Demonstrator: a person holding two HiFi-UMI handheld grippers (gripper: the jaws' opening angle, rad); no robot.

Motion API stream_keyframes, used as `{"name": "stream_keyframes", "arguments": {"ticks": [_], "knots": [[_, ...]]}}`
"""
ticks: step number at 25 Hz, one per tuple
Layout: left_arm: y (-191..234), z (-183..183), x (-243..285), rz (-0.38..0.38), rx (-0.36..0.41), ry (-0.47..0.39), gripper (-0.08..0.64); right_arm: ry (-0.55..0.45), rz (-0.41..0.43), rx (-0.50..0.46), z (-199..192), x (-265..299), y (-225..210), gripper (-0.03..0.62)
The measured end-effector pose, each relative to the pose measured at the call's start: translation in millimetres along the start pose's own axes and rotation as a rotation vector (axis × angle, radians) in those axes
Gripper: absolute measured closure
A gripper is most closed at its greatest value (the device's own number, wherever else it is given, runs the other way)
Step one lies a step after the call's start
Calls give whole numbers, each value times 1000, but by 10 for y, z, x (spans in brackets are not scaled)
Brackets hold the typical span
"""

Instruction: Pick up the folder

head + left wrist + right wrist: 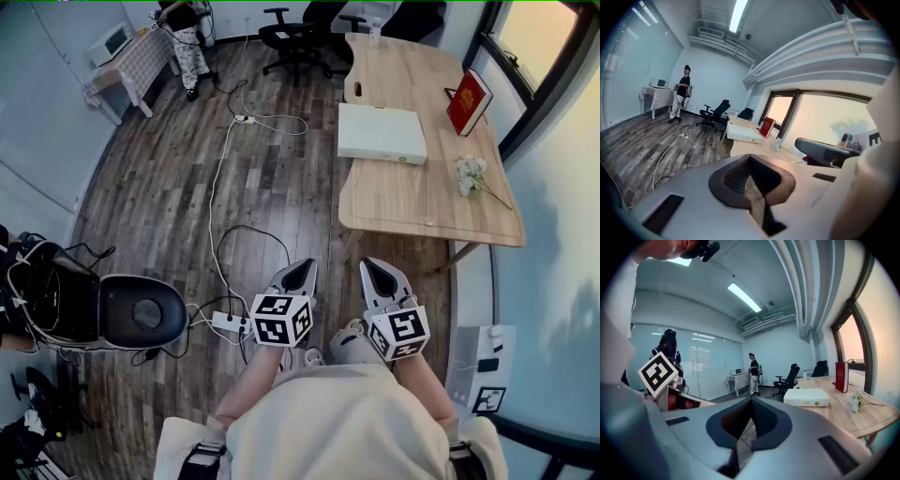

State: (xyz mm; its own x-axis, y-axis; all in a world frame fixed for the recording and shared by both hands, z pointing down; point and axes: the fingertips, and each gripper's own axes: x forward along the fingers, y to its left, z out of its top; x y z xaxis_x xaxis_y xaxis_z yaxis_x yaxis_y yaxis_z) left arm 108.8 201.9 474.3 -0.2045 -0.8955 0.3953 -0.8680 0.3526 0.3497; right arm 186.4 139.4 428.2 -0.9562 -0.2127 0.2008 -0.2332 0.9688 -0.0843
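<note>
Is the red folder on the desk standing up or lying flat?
Standing up: the red folder rises on its bottom edge from the wooden desk, spine vertical, in the right gripper view.

no legible text, brand or number. black-and-white square marker patterns, not letters, on cubes of left gripper (pixel 307 267) and right gripper (pixel 368 265), short of desk (pixel 412 202) near edge. faint mark on red folder (pixel 469 101), desk far right side: unreadable. dot on white box (pixel 381 132), mid-desk: unreadable.
</note>
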Motion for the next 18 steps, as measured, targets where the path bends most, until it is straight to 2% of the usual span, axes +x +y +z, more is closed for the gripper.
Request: {"name": "stream_keyframes", "arguments": {"ticks": [4, 9, 18], "knots": [[-128, -137, -191, 10, 24, -18, 540, -8, 14, -6, -92, -218, 121, 574], [-221, -164, -364, 27, 6, -46, 540, -20, 44, -24, -63, -388, 266, 574], [-321, -207, -551, 19, -10, -64, 540, -29, 42, -27, -55, -562, 366, 574]]}}
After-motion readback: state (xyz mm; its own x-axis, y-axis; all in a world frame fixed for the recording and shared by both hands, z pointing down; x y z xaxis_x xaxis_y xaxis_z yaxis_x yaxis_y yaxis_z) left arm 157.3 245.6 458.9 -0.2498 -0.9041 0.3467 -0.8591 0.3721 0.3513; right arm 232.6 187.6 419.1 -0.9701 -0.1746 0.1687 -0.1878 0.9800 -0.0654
